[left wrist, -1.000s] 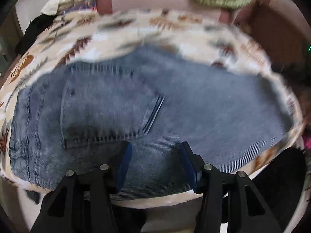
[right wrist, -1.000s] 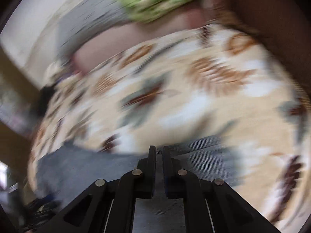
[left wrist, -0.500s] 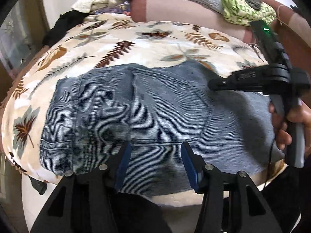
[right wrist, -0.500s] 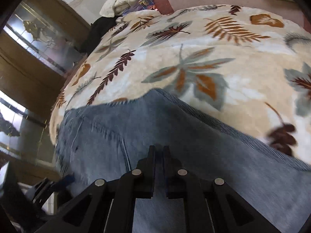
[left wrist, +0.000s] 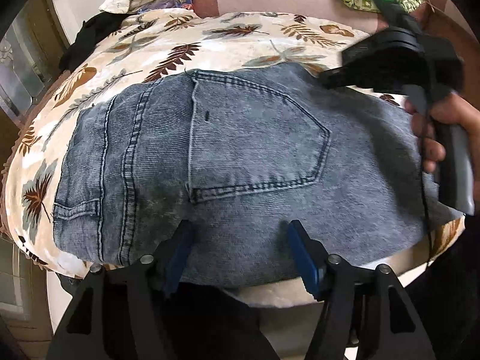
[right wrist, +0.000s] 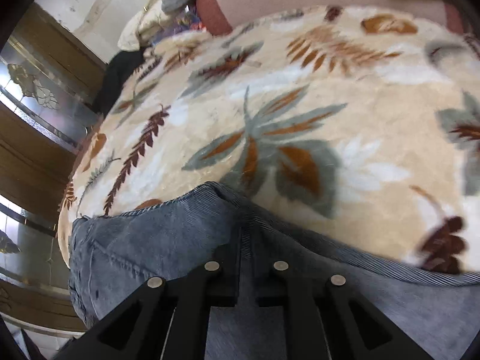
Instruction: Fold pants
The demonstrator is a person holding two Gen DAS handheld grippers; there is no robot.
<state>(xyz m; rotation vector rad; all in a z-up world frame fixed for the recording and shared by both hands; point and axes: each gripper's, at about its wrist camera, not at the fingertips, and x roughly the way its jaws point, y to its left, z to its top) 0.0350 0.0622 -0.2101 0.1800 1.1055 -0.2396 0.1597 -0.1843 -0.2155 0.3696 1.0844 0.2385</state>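
**Right tongs press the far edge while the left waits open**

The jeans lie folded on the leaf-print blanket, back pocket up, reaching to the near edge of the bed. Over the last second both views have gone from a blurred sweep to a near-steady look, and the right gripper has come in from the side to sit on the far, folded edge of the denim. Its jaws are closed together; whether any cloth is pinched between them I cannot tell (the tips hide the contact).

The left gripper hangs wide open above the near hem, holding nothing, much as it did a second ago.

My reading: a fold has just been laid down, and the right hand is smoothing or pinning it before the next fold.
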